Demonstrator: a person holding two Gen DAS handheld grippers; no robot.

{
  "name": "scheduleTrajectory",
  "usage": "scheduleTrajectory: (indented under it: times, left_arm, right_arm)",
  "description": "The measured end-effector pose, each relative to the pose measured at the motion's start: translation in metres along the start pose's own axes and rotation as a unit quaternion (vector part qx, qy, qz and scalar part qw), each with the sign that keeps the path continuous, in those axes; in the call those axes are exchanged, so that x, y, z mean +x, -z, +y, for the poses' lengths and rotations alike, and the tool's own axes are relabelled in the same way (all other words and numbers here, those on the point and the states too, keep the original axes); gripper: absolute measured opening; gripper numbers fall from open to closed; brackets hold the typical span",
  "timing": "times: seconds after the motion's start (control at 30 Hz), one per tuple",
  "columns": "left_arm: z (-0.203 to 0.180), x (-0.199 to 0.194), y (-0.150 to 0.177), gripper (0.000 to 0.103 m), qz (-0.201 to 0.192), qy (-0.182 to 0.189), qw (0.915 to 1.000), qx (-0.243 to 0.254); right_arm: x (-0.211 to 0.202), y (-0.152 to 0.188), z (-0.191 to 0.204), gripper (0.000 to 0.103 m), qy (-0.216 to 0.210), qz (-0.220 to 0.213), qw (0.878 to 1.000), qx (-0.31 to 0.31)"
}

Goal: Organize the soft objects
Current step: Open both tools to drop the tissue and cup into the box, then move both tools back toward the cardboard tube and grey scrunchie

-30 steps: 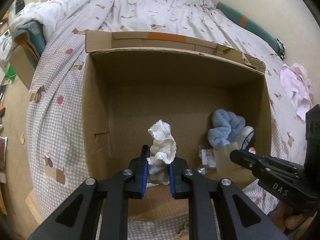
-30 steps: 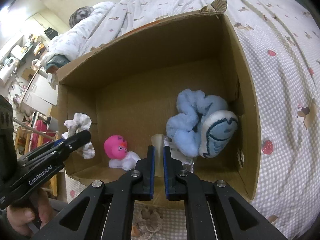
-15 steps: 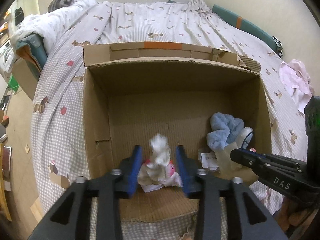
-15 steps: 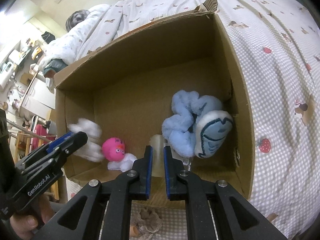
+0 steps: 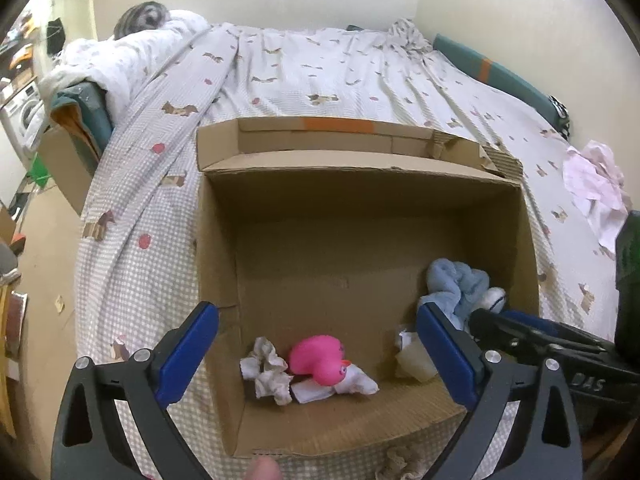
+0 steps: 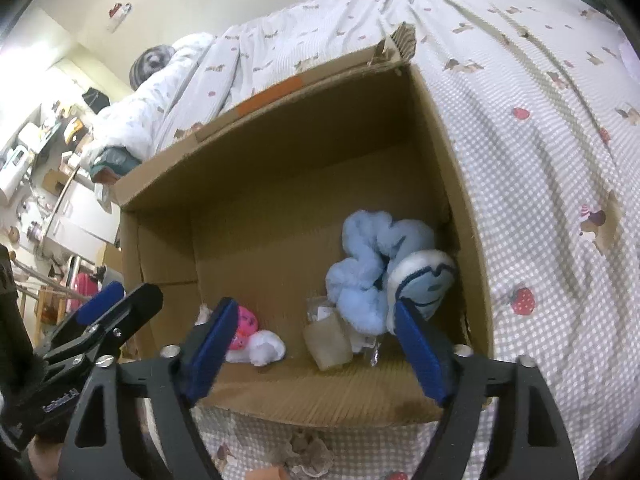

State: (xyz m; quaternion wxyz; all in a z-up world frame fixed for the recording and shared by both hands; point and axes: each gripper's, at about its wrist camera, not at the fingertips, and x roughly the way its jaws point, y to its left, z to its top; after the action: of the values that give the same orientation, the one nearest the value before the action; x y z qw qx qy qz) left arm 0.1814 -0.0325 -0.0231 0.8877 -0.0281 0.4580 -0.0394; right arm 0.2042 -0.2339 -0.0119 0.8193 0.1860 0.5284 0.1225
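Note:
An open cardboard box (image 5: 216,264) (image 6: 460,184) stands on the bed. Inside lie a white frilly cloth (image 5: 267,376), a pink plush toy (image 5: 318,359) (image 6: 245,327) on a white cloth, a pale translucent block (image 5: 412,364) (image 6: 327,344), and a light blue plush (image 5: 460,286) (image 6: 380,264). My left gripper (image 5: 316,352) is open and empty above the box's near edge. My right gripper (image 6: 314,344) is open and empty, beside it on the right; it shows in the left wrist view (image 5: 520,336).
The bed has a checked sheet (image 5: 132,184). A pink cloth (image 5: 596,188) lies at the right on the bed. A crumpled fabric piece (image 6: 308,452) lies in front of the box. Furniture and clutter (image 6: 48,152) stand at the left.
My left gripper opened and let go of the white frilly cloth, which dropped into the box beside the pink toy. My right gripper opened too. Both pulled back a little.

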Motion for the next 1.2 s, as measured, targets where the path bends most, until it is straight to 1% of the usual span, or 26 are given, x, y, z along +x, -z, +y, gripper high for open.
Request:
scheduleTrajectory:
  times: [0.03,0.1,0.2,0.33,0.4,0.47,0.53,0.93,1.2]
  left_arm:
    - [0.001,0.0,0.0,0.099,0.002,0.001,1.0,-0.002]
    - [0.001,0.001,-0.001,0.099,0.004,0.002,1.0,-0.003]
    - [-0.001,-0.002,-0.001,0.099,-0.001,-0.005,1.0,0.004]
    - [0.002,-0.007,-0.001,0.1,-0.009,0.005,0.9999,-0.001]
    - [0.005,-0.009,0.0,0.102,-0.012,0.003,0.9999,-0.006]
    - [0.008,-0.01,0.001,0.102,-0.012,-0.004,0.9999,-0.01]
    - [0.009,-0.013,0.004,0.102,-0.011,-0.011,0.9998,-0.009]
    - [0.017,-0.037,0.021,0.102,-0.006,-0.022,0.9997,-0.002]
    - [0.022,-0.044,0.043,0.102,0.016,-0.025,0.9995,-0.004]
  right_arm:
    - [-0.002,-0.001,0.0,0.103,0.001,-0.007,1.0,0.001]
    - [-0.007,-0.003,0.0,0.103,0.0,-0.023,1.0,0.003]
    - [-0.009,-0.004,-0.001,0.103,-0.011,-0.033,0.999,0.009]
    - [-0.012,-0.005,0.0,0.103,-0.006,-0.041,0.999,0.001]
    - [-0.013,-0.005,0.002,0.103,-0.005,-0.043,0.999,-0.001]
    - [-0.014,-0.004,0.003,0.103,-0.004,-0.046,0.999,-0.002]
    - [-0.015,-0.004,0.003,0.103,-0.003,-0.046,0.999,-0.001]
    - [-0.027,0.016,0.002,0.103,0.015,-0.037,0.999,-0.007]
    - [-0.036,0.032,0.006,0.103,0.025,-0.026,0.999,-0.02]
